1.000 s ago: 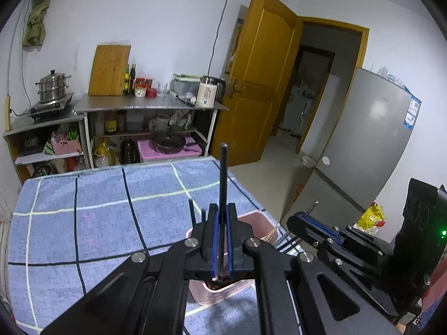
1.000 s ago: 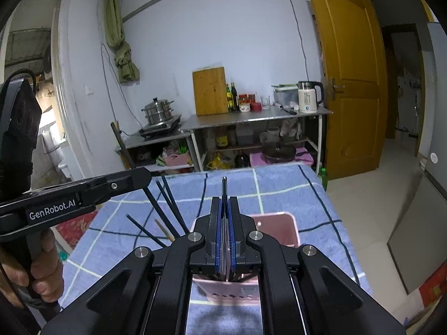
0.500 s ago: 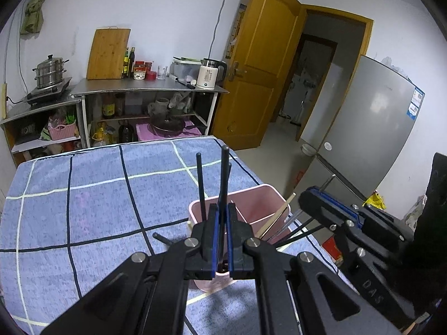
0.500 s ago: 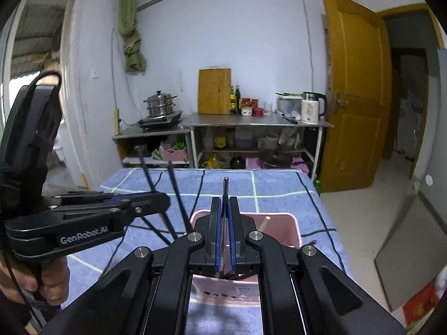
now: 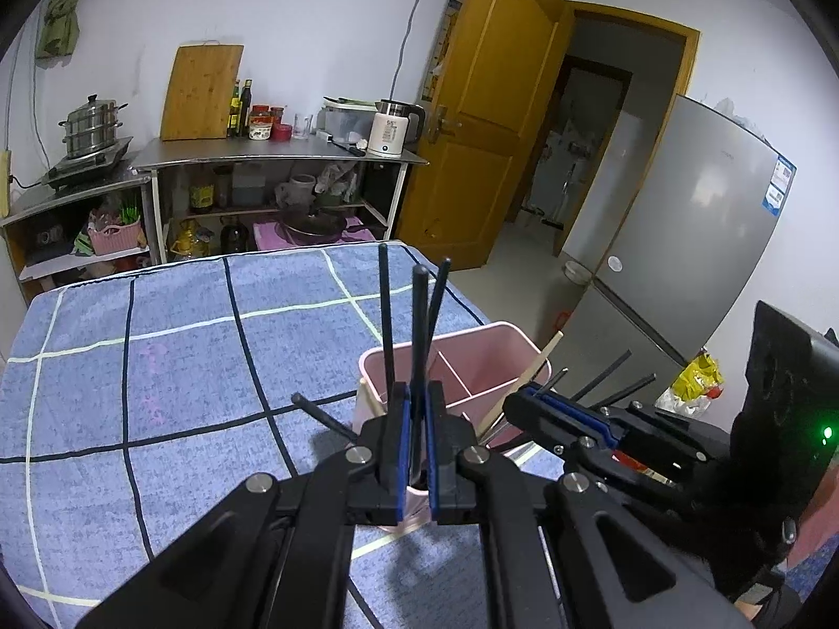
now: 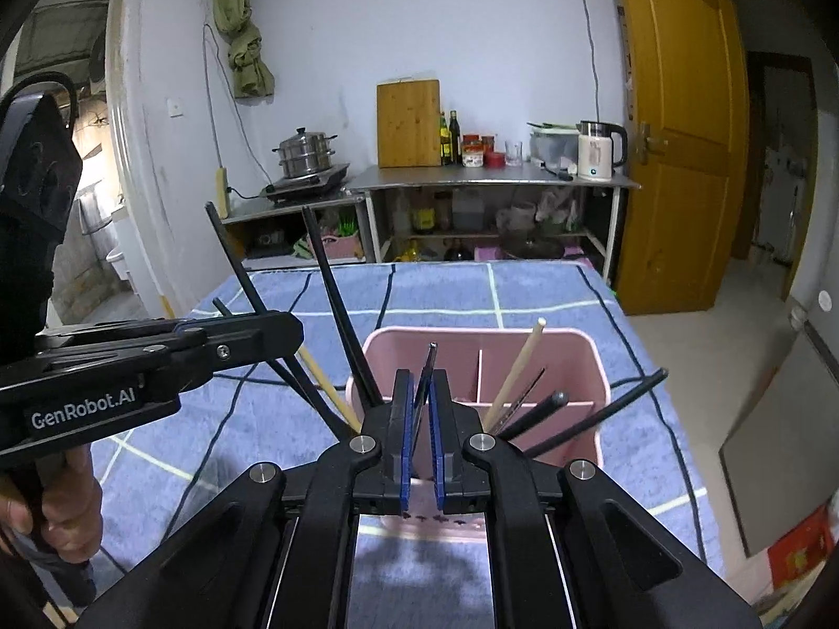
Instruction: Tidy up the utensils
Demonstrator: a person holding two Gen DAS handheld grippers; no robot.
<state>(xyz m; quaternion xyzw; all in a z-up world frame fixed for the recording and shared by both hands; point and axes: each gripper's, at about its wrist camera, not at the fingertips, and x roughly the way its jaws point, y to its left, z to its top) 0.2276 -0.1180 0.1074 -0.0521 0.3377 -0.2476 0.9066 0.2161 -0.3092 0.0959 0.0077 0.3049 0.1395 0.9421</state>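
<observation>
The left gripper (image 5: 414, 445) is squeezed tight on a black chopstick (image 5: 419, 325), with its low end down inside the pink holder (image 6: 592, 367). More black sticks fan out beside it. The pink holder sits on the blue checked cloth (image 5: 157, 346). It has a wall down the middle. A pale wooden chopstick (image 6: 516, 367) and some dark sticks already lean in its right side. The right gripper (image 6: 422, 445) pinches a thin dark utensil (image 6: 427, 372) over the holder's left side. It looks almost done. Both sticks probably just need letting go.
</observation>
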